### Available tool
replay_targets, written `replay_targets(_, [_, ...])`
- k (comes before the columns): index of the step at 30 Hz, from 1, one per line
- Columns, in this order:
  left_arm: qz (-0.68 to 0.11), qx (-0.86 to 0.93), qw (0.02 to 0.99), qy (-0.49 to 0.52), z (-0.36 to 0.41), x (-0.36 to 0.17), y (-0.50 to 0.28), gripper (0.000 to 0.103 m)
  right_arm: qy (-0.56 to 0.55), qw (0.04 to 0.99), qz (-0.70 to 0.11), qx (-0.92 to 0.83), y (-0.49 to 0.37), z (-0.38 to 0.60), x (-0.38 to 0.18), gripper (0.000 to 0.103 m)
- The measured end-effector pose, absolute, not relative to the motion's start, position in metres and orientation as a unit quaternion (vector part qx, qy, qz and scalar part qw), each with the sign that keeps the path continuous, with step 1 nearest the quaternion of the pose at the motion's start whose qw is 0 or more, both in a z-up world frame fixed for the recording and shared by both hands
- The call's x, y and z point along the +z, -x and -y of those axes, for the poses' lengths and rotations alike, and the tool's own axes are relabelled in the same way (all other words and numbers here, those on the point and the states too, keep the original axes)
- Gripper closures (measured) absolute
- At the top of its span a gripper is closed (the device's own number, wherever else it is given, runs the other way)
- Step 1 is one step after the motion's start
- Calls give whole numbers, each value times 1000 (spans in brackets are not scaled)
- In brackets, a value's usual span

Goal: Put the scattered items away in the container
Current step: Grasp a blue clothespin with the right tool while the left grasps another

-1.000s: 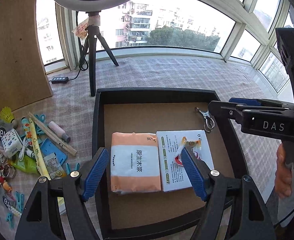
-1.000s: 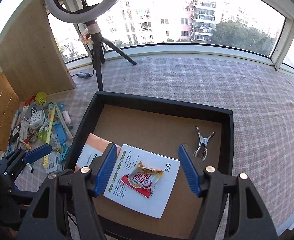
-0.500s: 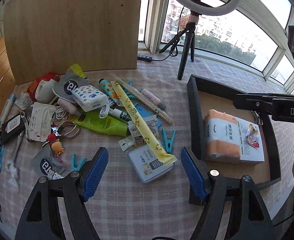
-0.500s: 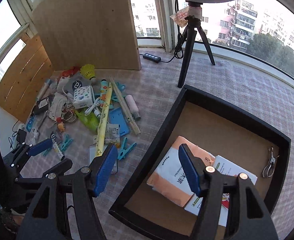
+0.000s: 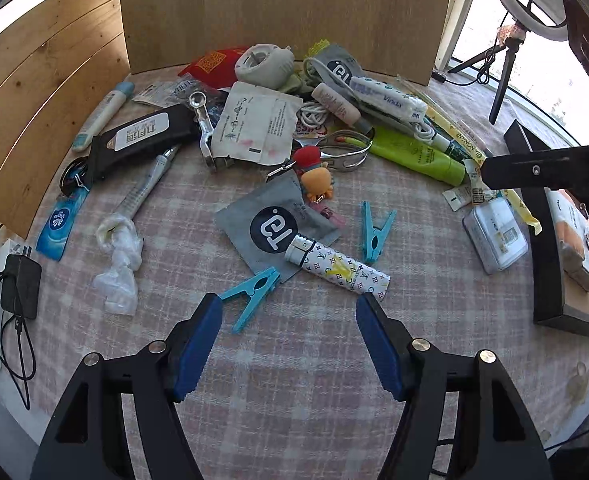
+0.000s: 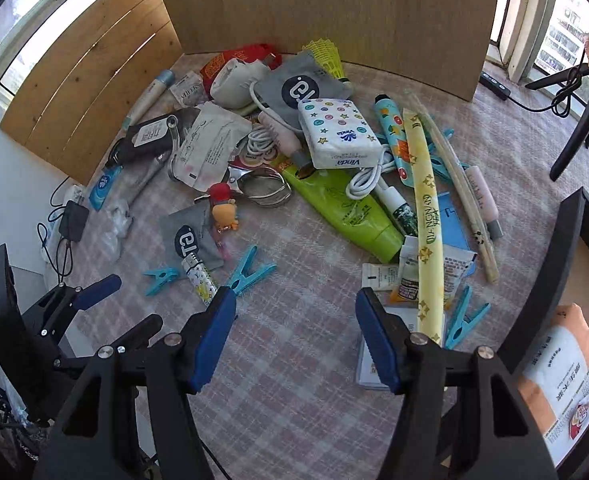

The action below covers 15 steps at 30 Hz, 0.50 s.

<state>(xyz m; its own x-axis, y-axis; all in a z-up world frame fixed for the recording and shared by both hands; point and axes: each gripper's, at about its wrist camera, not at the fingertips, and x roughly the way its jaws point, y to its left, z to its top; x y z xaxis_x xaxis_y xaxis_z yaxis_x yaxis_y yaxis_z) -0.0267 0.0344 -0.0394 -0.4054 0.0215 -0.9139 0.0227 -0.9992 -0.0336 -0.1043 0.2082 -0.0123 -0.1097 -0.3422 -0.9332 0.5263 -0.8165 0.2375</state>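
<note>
Nearest the left gripper [image 5: 288, 344], a blue clothes peg [image 5: 252, 294] lies on the checked surface [image 5: 294, 380] just ahead of its jaws, which are wide but closing, with nothing between them. The right gripper [image 6: 294, 340] hangs over bare cloth, its jaws also wide, closing a little and empty; a second blue peg [image 6: 250, 270] lies just past its left jaw.

The pegs look light and stiff, probably easy to pinch across the body. Beyond the first peg, a patterned tube [image 5: 336, 272] lies partly on a grey sachet [image 5: 276, 228]. The tube is likely light and may roll, so a hold across its middle seems best. The sachet is flat and limp, and would probably need taking by an edge.

Farther on, the green tube [image 6: 344, 210] looks soft and smooth; it may slip unless taken mid-body. The tissue pack [image 6: 336, 134] should compress, so a grip across its narrow side suits it.

The main pile lies against the wooden board [image 5: 286, 16]. The black container [image 6: 574, 248] stands to the right, already holding an orange tissue pack [image 6: 562, 344].
</note>
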Motion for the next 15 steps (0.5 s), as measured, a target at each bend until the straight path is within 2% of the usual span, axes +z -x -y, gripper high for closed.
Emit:
replay_targets(5, [-11,-834,-15,-552,-21,-54,27,43,-650,271,-71,-706,105,-170,-51,53])
replay_targets(13, [5,-830,-34,-557,-16,-69,42,43,-675,241,-54,-695,106,-148,-77,53])
replay_targets(15, [4,-827,-38,-561,-16,-74,45,50,-682,237,-48,-690,108,-147,-81,53])
